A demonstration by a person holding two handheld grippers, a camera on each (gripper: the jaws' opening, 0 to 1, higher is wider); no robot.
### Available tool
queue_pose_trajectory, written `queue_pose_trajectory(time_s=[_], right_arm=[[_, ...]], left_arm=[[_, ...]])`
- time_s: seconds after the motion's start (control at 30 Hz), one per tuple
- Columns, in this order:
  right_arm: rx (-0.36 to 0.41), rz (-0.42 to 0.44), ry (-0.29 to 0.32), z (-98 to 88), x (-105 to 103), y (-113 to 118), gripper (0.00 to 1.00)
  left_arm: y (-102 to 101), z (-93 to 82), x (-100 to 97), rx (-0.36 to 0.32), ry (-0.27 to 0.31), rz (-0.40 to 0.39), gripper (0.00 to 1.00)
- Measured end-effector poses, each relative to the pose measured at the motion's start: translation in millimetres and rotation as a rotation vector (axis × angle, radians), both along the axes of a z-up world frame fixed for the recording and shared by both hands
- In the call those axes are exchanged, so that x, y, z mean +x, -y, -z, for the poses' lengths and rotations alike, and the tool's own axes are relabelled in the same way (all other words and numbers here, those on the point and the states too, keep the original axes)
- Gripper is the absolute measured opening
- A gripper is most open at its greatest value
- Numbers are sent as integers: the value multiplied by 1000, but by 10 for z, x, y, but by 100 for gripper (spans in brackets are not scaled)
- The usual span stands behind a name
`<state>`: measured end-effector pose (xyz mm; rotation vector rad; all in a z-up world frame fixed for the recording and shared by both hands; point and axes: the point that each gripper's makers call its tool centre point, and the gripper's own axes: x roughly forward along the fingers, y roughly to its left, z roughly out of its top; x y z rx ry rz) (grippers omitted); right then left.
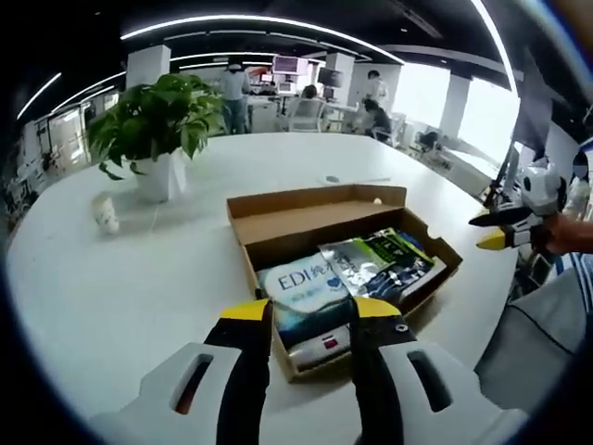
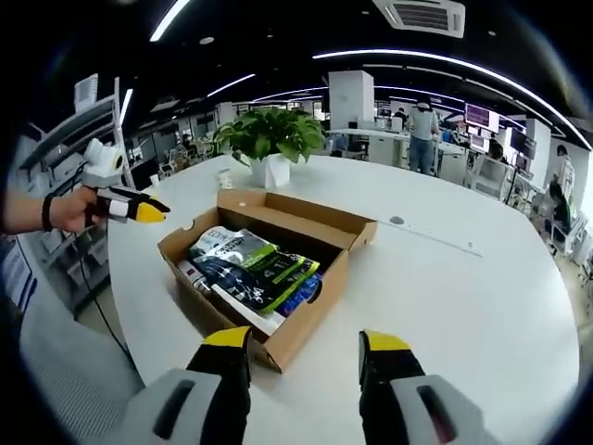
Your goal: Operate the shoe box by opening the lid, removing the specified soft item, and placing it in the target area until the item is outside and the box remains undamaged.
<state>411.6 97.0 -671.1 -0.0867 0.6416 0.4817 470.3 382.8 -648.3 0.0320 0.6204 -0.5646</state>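
The box (image 1: 338,269) sits open on the white counter (image 1: 139,278), its lid folded flat behind it so the contents are exposed from above. Inside lie soft packets: a pale one printed "EDI" (image 1: 310,286) nearest my left tool, and a dark green-and-black packet (image 2: 250,264) overlapping it toward the far end. I judge these packets to include the item to be lifted out; which one is meant I cannot tell.

My left tool (image 1: 312,315) hovers just above the near wall of the box, jaws parted and holding nothing, lined up over the pale packet, presumably to pinch it from above without pressing on the cardboard. My right tool (image 2: 308,352) hangs at the opposite side, just off a box corner, jaws wide apart and empty. I read this as a stand-by position, ready to steady the box should the packet drag on it.

Each tool shows in the other's view, held off to the side of the box. A potted plant (image 1: 157,130) and a small white object (image 1: 106,213) stand well apart beyond the box, leaving bare counter around it as a likely drop area.
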Motion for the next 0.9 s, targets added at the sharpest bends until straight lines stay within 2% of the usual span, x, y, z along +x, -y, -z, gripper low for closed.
queue_pose_trajectory(time_s=[0.47,0.67,0.77,0.9], right_arm=[[14,9,-14,44,-82,29,44],[19,13,-12,42,-102,40,43],[16,13,-15,56,-120,48,43],[11,12,-25,99,-160,77,43]], left_arm=[[528,184,18,-2,-61,95,33],[632,300,25,7,-108,100,32],[653,344,41,26,-116,100,32],[655,443,72,42,-159,84,31]])
